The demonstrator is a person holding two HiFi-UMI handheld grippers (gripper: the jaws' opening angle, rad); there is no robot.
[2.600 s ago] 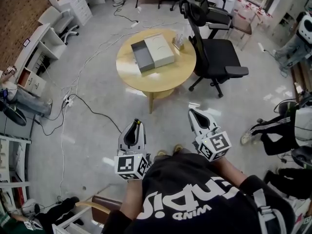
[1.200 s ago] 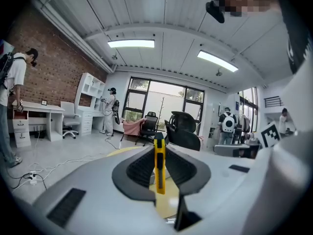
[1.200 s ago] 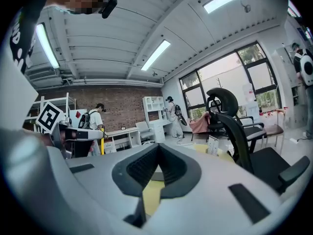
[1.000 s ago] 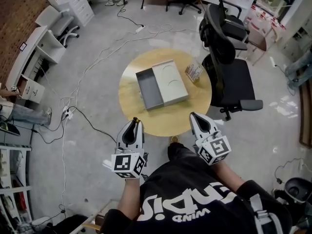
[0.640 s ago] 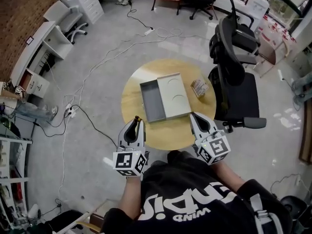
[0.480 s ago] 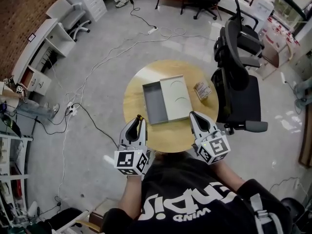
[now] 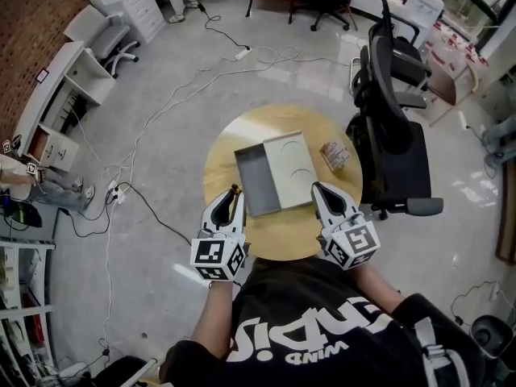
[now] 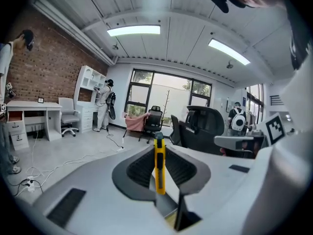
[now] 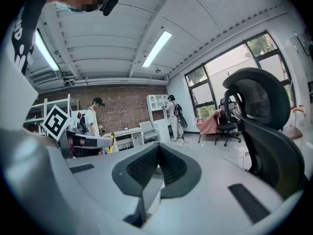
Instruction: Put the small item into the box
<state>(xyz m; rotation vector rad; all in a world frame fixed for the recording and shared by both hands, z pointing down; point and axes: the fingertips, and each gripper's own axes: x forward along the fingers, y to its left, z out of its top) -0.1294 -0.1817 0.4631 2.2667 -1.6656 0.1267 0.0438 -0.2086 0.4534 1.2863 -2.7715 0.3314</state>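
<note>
On the round wooden table [image 7: 227, 147] lies an open grey box [image 7: 255, 181] with its white lid [image 7: 289, 166] beside it on the right. A small printed packet [image 7: 334, 154] sits near the table's right edge. My left gripper [image 7: 233, 192] hovers over the near-left edge of the table, shut on a yellow utility knife [image 8: 159, 169] that stands upright between the jaws. The knife's tip [image 7: 235, 189] pokes past the gripper. My right gripper [image 7: 317, 187] is shut with nothing in it, at the near-right edge close to the lid's corner. Its jaws meet in the right gripper view [image 9: 157, 150].
A black office chair [image 7: 394, 141] stands close against the table's right side. Cables [image 7: 150, 132] trail over the grey floor to the left. White desks and a chair [image 7: 95, 53] line the left wall. People stand far off by the desks [image 9: 97, 116].
The person has walked up to the table, which now lies right under both grippers. The grippers keep the same pose, the left still holding the knife.
</note>
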